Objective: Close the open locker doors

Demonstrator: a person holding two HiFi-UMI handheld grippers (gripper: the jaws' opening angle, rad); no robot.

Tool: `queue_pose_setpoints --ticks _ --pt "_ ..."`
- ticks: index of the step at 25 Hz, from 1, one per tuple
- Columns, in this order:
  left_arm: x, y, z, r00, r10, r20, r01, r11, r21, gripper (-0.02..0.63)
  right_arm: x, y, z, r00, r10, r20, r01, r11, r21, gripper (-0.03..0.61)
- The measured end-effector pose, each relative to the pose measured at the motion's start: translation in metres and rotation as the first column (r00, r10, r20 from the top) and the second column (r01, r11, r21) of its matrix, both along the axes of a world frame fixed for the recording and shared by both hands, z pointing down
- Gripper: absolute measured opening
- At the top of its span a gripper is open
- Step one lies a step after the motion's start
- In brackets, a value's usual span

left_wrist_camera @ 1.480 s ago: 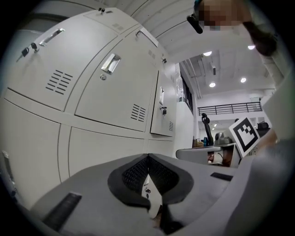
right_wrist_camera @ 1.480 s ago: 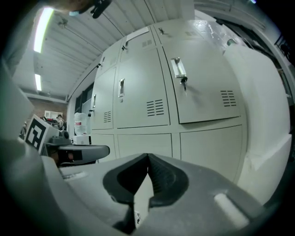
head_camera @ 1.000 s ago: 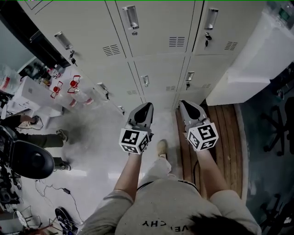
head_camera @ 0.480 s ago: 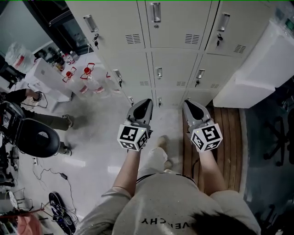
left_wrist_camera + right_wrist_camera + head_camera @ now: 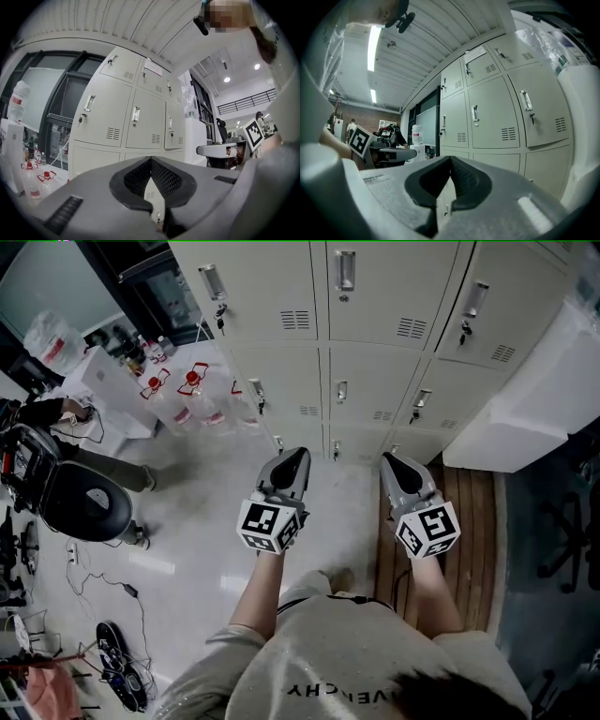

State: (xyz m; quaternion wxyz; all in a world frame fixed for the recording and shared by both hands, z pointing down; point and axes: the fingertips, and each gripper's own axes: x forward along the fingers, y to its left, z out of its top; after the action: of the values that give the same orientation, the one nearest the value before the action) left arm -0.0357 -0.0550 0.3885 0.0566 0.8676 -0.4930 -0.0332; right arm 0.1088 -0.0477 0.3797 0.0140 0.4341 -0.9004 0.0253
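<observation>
Although the task asks for open doors to be closed, every door of the lockers (image 5: 375,296) that shows, spread across the head view from 10 to 2 o'clock, sits flush and shut. Below them, near centre, the left gripper (image 5: 296,457) and, at its 3 o'clock, the right gripper (image 5: 390,463) point toward the lockers, clear of them, each with jaws pressed together on nothing. Water bottles (image 5: 187,395) stand on the floor (image 5: 187,521) at 10 o'clock, and a white cabinet (image 5: 525,409) adjoins the lockers at 2 o'clock. I judge the step in hand is a search. The next move calls for finding a door ajar, then pushing its free edge with closed tips.
</observation>
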Motion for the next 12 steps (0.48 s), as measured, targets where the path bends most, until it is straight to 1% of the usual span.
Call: queue_pose_setpoints --ticks 12 --pt "-0.028 0.005 -0.014 1.000 -0.004 0.007 0.004 1.000 0.009 -0.002 -0.015 0.004 -0.014 0.999 0.026 0.026 -0.026 1.000 -0.002 -0.002"
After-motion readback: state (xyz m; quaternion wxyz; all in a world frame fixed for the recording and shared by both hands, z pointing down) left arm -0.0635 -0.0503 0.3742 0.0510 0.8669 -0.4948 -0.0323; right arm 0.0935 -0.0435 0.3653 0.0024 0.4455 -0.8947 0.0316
